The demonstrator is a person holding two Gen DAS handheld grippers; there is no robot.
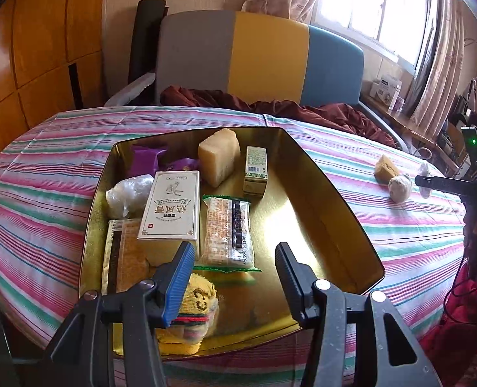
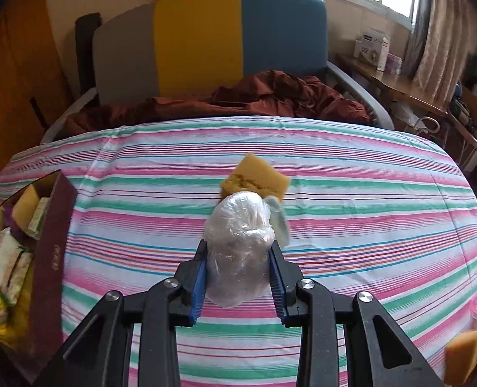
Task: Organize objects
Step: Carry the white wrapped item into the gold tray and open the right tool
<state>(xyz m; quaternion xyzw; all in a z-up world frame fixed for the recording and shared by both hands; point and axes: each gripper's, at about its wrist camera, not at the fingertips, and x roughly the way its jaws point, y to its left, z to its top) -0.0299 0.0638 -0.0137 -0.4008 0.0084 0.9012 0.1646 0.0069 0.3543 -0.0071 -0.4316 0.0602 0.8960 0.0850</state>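
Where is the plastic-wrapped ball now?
In the right wrist view, the plastic-wrapped ball sits centre frame, gripped by the right claw, just in front of a yellow sponge on the striped sheet.

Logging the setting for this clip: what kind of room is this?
Most likely a home bedroom: a bed with a striped sheet, a padded headboard with a rumpled maroon blanket below it, and a curtained window.

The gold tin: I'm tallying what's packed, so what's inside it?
Inside the gold tin: white box, two cracker packs, small green box, pale sponge, purple packets, plastic-wrapped ball, yellow knit item. Anything beneath them is hidden.
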